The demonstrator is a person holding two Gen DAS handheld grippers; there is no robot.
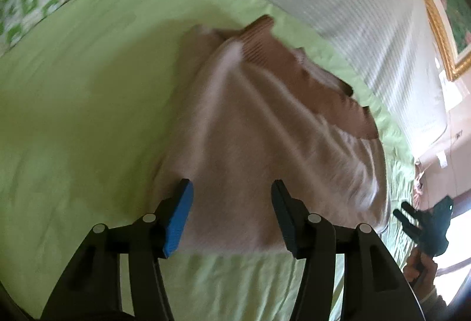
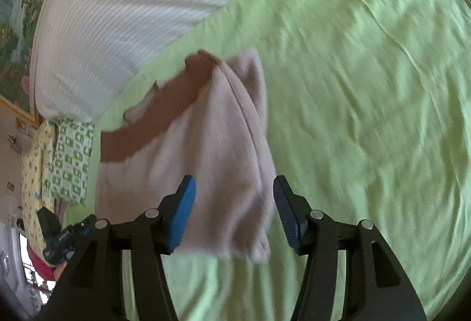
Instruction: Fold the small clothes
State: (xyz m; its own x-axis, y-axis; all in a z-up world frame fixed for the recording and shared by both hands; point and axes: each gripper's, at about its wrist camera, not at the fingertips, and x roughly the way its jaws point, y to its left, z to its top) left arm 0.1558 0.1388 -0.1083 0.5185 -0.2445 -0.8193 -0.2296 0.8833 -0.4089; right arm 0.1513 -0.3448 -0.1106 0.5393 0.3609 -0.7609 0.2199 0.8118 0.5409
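Both tools empty: left gripper [image 1: 232,215] and right gripper [image 2: 234,212] w/ jaws apart, nothing between pads. Pink garment [image 1: 265,144] lies on green sheet [image 1: 73,115] just ahead of fingertips, brown band at far end. Rec: re-grip near corners evenly, pinch top layer only, fold square w/o dragging sheet.

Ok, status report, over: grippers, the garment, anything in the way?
Left gripper open, nothing held. Right gripper open, nothing held. Pink garment lies on the green sheet, partly folded. Nothing in the way.
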